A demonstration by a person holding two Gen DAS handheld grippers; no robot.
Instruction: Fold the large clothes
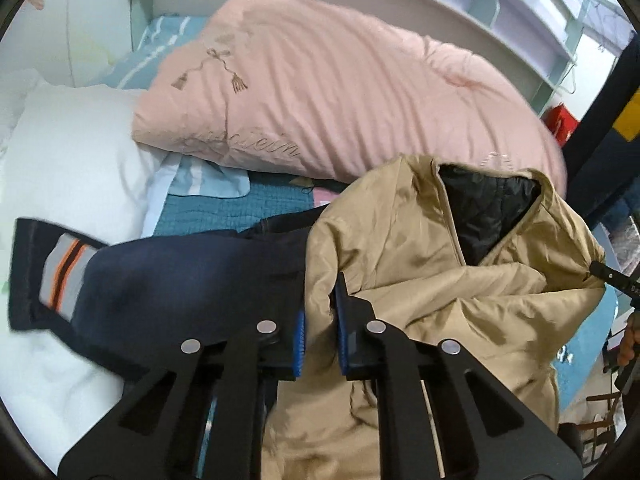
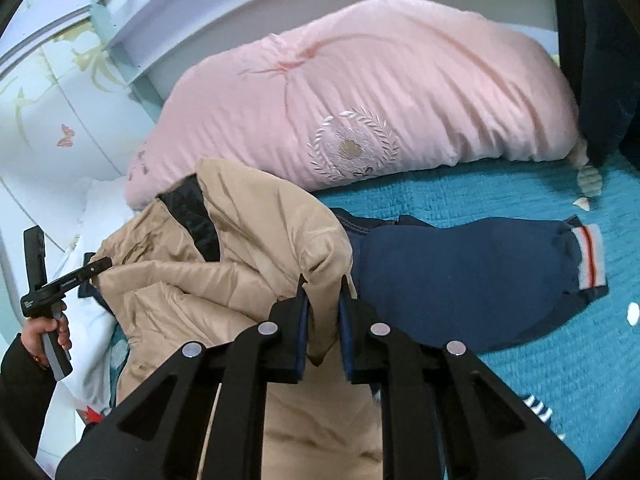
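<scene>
Nearest the lens, the left gripper (image 1: 320, 330) pinched a fold of the tan jacket (image 1: 440, 272) between its blue pads, and the right gripper (image 2: 323, 322) pinched another fold of the same jacket (image 2: 224, 280). Held between them, the jacket hung bunched over the bed's teal quilt (image 2: 520, 208), its black quilted lining (image 1: 488, 212) showing at the open neck. Its shell looked glossy and puffy, so it was probably light but slippery and springy; seams or hem edges seemed the surest places to hold. A navy garment (image 1: 180, 280) with a striped cuff lay beneath. From left to right, the left view alone showed a white pillow (image 1: 72, 160); the right view alone showed the person's hand (image 2: 48, 330) and the wreath embroidery (image 2: 354, 146) on the pink duvet (image 2: 440, 80).
</scene>
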